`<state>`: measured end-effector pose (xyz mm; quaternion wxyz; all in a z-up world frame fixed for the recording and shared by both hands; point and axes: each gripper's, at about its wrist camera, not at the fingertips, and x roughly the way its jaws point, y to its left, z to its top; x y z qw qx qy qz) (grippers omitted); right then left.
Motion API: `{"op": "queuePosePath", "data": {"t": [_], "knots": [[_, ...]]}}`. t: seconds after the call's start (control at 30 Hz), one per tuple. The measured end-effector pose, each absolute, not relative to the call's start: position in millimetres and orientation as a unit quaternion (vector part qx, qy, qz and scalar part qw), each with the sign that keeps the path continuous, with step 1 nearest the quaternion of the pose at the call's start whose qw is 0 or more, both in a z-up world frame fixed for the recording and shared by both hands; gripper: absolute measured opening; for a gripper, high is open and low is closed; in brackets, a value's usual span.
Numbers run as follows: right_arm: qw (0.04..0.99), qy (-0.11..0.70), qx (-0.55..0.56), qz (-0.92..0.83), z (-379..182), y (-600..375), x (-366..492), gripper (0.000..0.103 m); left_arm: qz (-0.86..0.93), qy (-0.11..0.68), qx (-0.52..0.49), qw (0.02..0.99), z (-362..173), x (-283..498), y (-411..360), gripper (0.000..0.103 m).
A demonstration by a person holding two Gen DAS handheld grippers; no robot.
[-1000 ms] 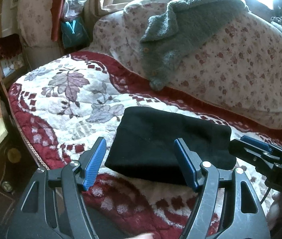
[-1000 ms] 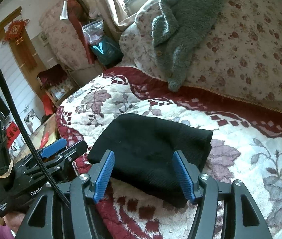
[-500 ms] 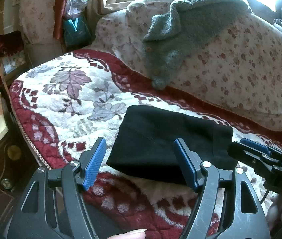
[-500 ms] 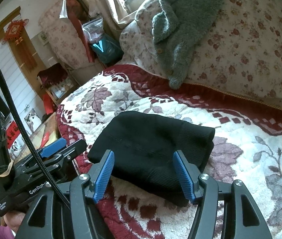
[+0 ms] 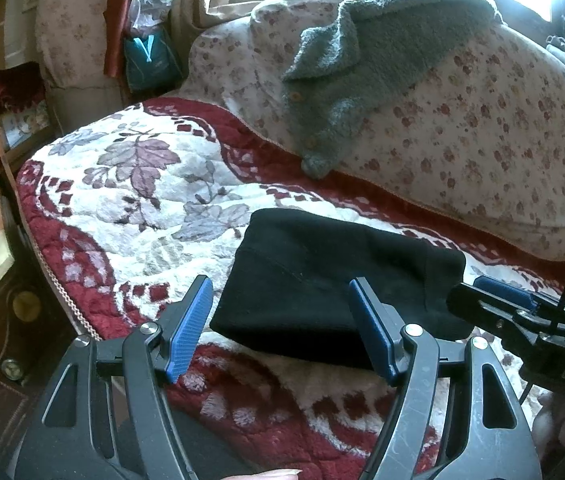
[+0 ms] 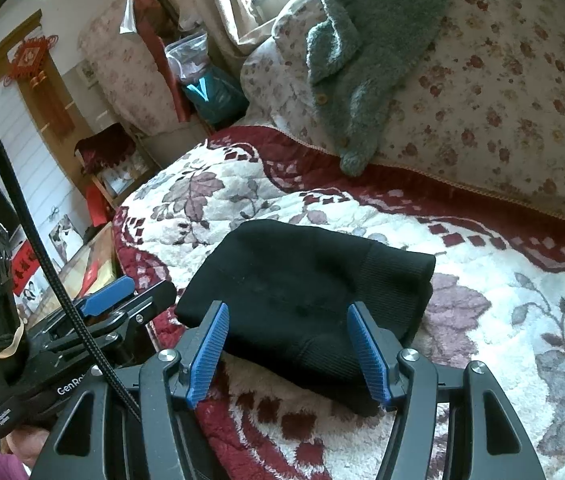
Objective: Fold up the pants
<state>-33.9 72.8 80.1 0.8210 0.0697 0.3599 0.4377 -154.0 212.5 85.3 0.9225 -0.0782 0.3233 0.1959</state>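
The black pants (image 5: 334, 280) lie folded into a compact rectangle on the red and white floral blanket (image 5: 130, 200); they also show in the right wrist view (image 6: 302, 292). My left gripper (image 5: 282, 332) is open and empty, held just above the near edge of the pants. My right gripper (image 6: 286, 348) is open and empty, also over the near edge of the fold. The right gripper shows at the right of the left wrist view (image 5: 522, 316), and the left gripper shows at the left of the right wrist view (image 6: 114, 304).
A grey fleece jacket (image 5: 366, 68) drapes over the floral sofa back (image 5: 482, 140). The blanket's front edge (image 5: 54, 280) drops to dark furniture on the left. A teal bag (image 5: 150, 60) and a small shelf (image 5: 14, 120) stand at the far left.
Both grippers have drawn back and up a little from the folded pants. The pants lie unmoved.
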Motion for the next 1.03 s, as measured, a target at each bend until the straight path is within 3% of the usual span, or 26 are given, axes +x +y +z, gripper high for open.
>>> {"op": "queuePosePath", "data": {"t": [1.03], "knots": [[0.824, 0.355, 0.066, 0.437, 80.6, 62.3, -29.7, 0.06, 0.172, 0.321, -0.068, 0.929, 88.9, -145.1, 202.4, 0.071]]}}
